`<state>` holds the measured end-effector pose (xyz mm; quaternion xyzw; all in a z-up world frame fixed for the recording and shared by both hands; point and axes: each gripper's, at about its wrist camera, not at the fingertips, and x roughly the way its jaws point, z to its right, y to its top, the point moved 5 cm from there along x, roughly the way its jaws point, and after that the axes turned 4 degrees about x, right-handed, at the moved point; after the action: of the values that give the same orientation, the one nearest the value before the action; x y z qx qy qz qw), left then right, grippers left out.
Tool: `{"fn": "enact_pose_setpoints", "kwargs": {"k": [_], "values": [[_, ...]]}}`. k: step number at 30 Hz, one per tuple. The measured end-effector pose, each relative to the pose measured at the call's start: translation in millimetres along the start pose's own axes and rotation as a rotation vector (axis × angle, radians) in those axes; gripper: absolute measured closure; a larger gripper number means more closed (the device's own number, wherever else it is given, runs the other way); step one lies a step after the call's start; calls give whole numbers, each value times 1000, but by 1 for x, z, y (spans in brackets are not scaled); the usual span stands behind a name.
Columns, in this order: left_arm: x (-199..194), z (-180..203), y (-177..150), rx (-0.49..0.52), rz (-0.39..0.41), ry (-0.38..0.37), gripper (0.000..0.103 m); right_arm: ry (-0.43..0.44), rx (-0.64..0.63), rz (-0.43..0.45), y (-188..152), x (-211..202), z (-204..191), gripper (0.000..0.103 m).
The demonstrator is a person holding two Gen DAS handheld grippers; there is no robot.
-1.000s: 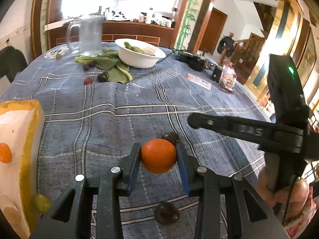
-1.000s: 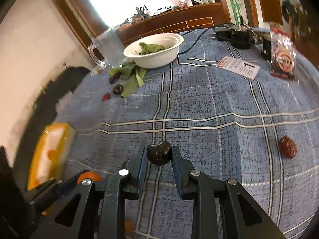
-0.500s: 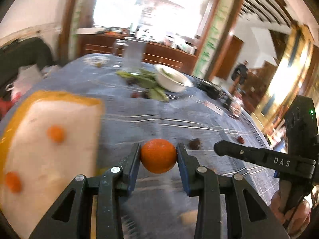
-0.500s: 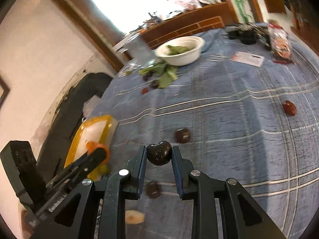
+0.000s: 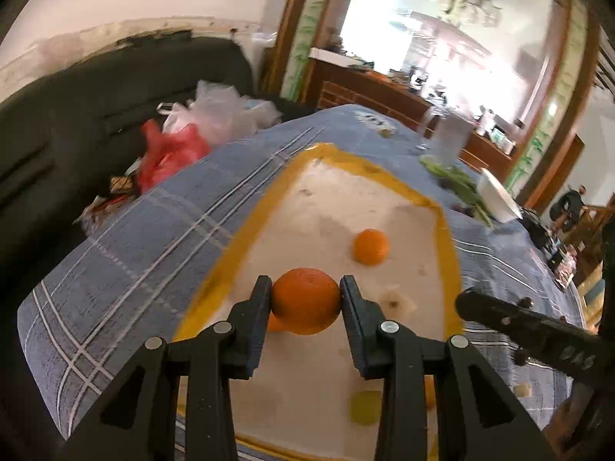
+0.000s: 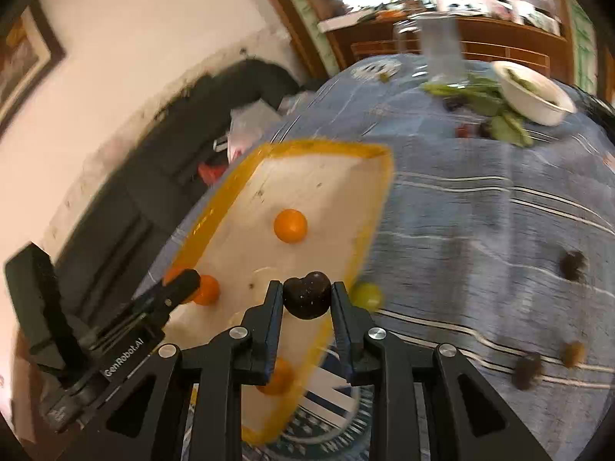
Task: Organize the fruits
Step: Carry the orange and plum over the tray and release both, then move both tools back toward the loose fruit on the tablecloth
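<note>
L claw (image 5: 306,301) clamped on an orange (image 5: 306,299), both pads tight on its sides, held above the near part of the tray (image 5: 265,199). Tray is white w/ a yellow rim. Ahead and right of the L claw, a 2nd orange (image 5: 370,246) lies on the tray floor; a green fruit (image 5: 364,407) sits below the right finger, blurred. R claw's finger pokes in from the right edge of that view.

R claw (image 6: 306,300) clamped on a dark fruit (image 6: 307,299), heart-shaped, over the tray's near right rim. Just right of the R claw a green grape (image 6: 366,296) lies on the blue checked cloth (image 6: 480,207), beside the tray. More dark fruits (image 6: 571,265) lie far right on the cloth. White bowl (image 6: 532,92) w/ greens far ahead, right.
</note>
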<state>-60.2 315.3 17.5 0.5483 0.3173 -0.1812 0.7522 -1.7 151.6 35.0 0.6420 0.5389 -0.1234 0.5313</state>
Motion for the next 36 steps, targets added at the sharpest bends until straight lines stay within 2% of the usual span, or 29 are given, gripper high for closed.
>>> {"fn": "enact_pose_setpoints", "kwargs": {"k": [2,5,7,9,10,13,15,21,26,29,36], "values": [[5,-8,-3,-13,-16,-2,68,-53,-44,-19,-1,17,-8,75],[2,-13,-3,-11,-6,-3,68,-90,-74,-38,-4,36,-16,75],[1,-14,-3,-9,-4,5,67,-115,-86,-15,-1,38,-16,74],[1,-15,-4,-13,-5,-3,53,-127,-95,-13,2,38,-17,73],[1,-12,-3,-14,-3,-1,42,-125,-93,-14,3,39,-16,69],[-4,-11,-2,-6,11,5,38,-113,-74,-11,4,39,-15,58],[-6,-9,-1,-4,11,4,34,-114,-70,-2,5,37,-15,57],[-19,2,0,39,22,38,31,-85,-54,35,5,15,-14,57],[-39,36,-1,163,76,75,23,-79,-45,80,-1,-19,-1,57],[-49,57,-3,222,100,67,20,-102,-28,106,-9,-40,18,50],[-56,105,-11,331,98,30,19,-160,36,123,-26,-78,78,50]]}}
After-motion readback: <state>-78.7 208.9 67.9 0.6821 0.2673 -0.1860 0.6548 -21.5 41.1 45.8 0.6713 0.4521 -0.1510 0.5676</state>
